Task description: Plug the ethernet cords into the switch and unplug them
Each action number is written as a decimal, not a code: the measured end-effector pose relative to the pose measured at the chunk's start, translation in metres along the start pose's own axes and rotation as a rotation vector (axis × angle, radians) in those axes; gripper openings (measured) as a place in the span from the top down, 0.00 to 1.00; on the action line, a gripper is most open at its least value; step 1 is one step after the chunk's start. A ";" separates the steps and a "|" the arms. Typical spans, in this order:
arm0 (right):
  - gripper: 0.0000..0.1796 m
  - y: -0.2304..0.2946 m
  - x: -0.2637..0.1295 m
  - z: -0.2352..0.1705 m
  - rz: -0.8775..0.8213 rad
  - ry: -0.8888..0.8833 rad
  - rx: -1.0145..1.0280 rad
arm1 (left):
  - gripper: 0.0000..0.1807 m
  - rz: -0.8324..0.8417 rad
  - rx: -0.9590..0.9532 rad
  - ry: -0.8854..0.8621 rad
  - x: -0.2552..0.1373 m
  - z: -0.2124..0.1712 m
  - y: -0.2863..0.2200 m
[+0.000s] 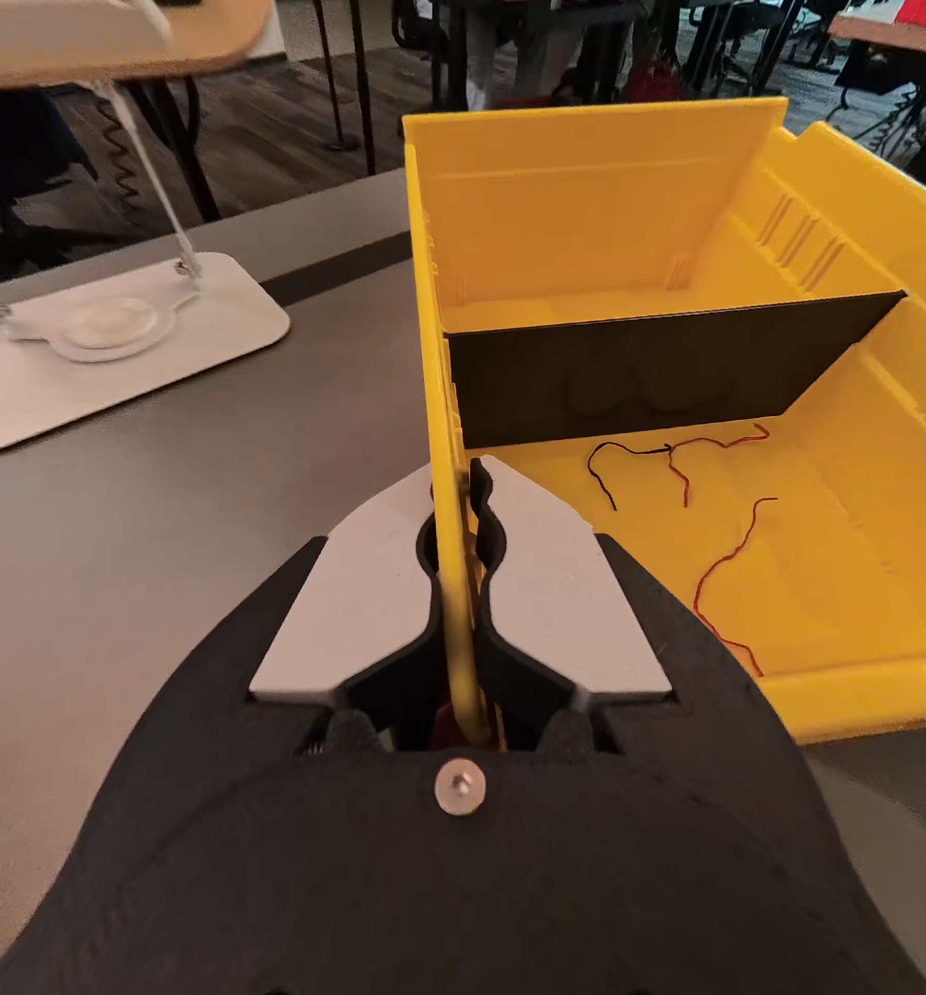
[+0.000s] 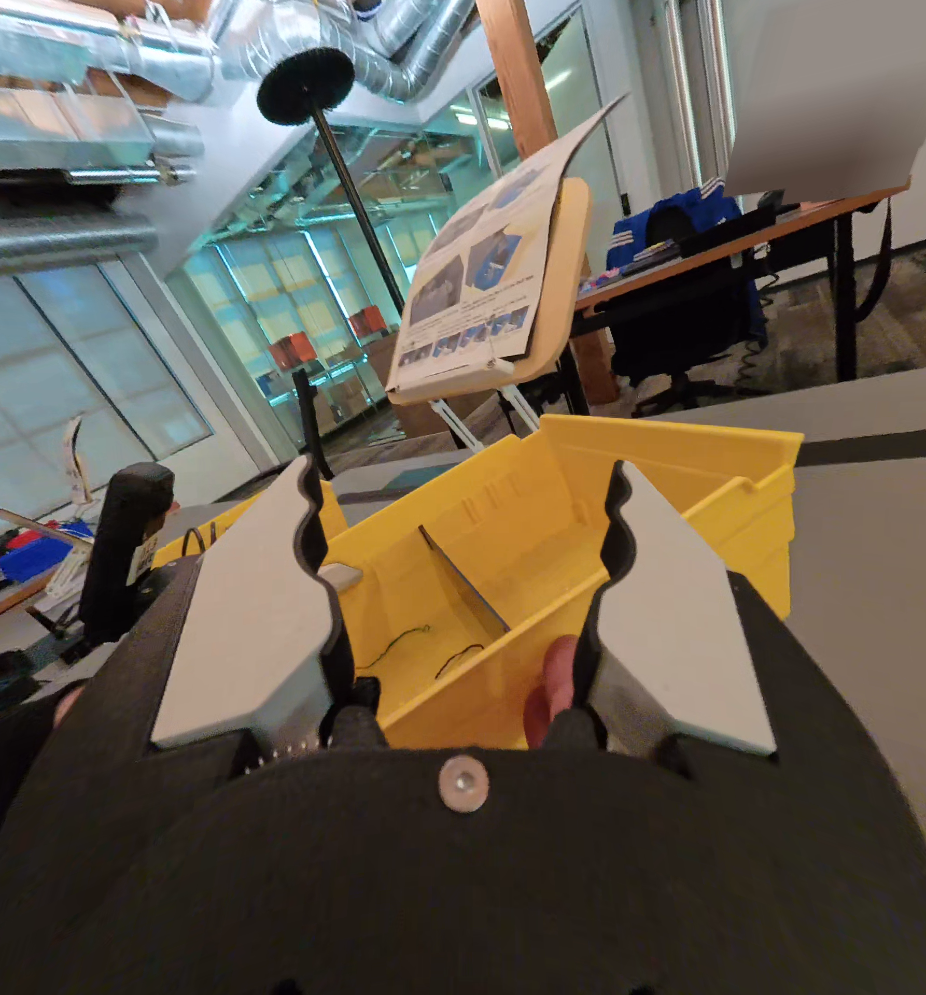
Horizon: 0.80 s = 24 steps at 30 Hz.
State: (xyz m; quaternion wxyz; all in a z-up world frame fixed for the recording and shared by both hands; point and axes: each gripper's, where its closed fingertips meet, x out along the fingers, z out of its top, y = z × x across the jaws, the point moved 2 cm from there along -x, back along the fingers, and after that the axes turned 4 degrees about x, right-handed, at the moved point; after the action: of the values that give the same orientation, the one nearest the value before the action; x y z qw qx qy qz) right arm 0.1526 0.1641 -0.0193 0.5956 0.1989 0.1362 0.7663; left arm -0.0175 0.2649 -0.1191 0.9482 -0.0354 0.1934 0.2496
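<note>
Ethernet cords and switch could not be identified in either view, so their place relative to the tongs cannot be told. The left tongs (image 1: 474,468) were clenched on the left side wall of a yellow bin (image 1: 585,215), one finger outside the wall and one inside. A black divider (image 1: 638,371) crossed the bin; loose red and black threads (image 1: 719,570) lay in its near compartment. The right tongs (image 2: 463,474) were released, spread wide over the bin. The bin sat on a grey tabletop (image 1: 234,511), with a white stand base (image 1: 116,344) to its left.
</note>
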 end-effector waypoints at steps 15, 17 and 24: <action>0.47 -0.101 -0.003 -0.007 -0.254 0.208 -0.311 | 0.61 -0.355 -0.171 -0.054 0.047 0.010 -0.104; 0.54 -0.115 -0.005 -0.010 -0.321 0.277 -0.420 | 0.55 -0.445 -0.213 -0.081 0.038 0.016 -0.114; 0.71 -0.141 -0.017 -0.032 -0.472 0.529 -0.684 | 0.53 -0.241 -0.012 -0.292 -0.063 0.073 -0.042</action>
State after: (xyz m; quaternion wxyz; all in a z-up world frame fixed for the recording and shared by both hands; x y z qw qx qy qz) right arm 0.2623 0.1842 -0.1123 0.7292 -0.2459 0.0649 0.6353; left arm -0.0221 0.2116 -0.0286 0.9890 -0.0272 0.0464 0.1380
